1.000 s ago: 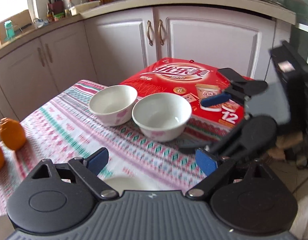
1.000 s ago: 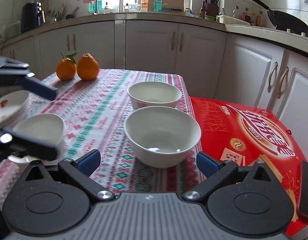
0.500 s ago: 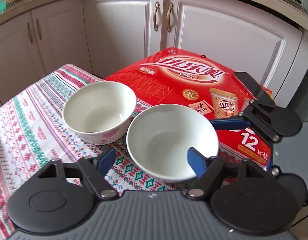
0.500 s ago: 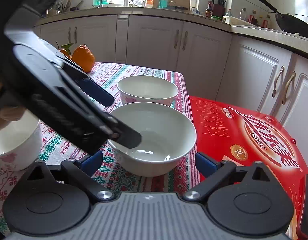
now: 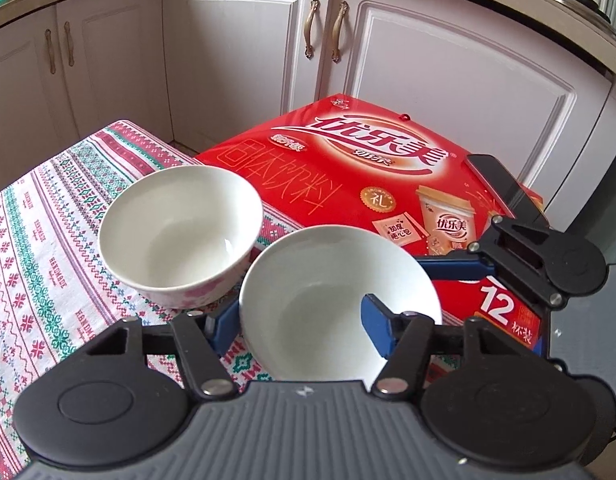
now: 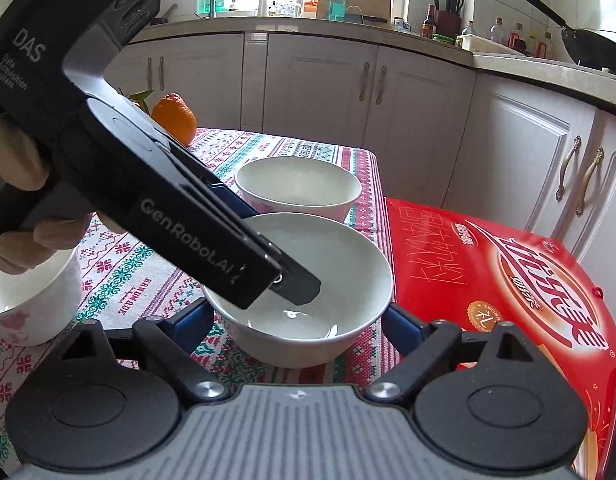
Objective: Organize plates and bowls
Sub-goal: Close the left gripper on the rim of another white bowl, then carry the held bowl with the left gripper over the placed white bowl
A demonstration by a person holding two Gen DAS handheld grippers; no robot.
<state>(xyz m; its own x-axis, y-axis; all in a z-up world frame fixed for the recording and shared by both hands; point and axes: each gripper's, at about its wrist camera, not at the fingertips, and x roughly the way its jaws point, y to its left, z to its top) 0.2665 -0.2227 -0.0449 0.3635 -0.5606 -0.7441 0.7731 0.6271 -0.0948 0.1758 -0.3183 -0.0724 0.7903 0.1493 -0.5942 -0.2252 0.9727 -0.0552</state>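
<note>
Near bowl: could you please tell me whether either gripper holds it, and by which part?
Cannot tell: left gripper is closing over the near bowl, one finger inside its wall; right gripper is closing around its outside.

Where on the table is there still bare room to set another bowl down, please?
The free patch is the patterned tablecloth between the orange and the far bowl. It is crowded around the near bowl, where both hand-held grippers are closing on it, with a third bowl and the red box flanking it.
</note>
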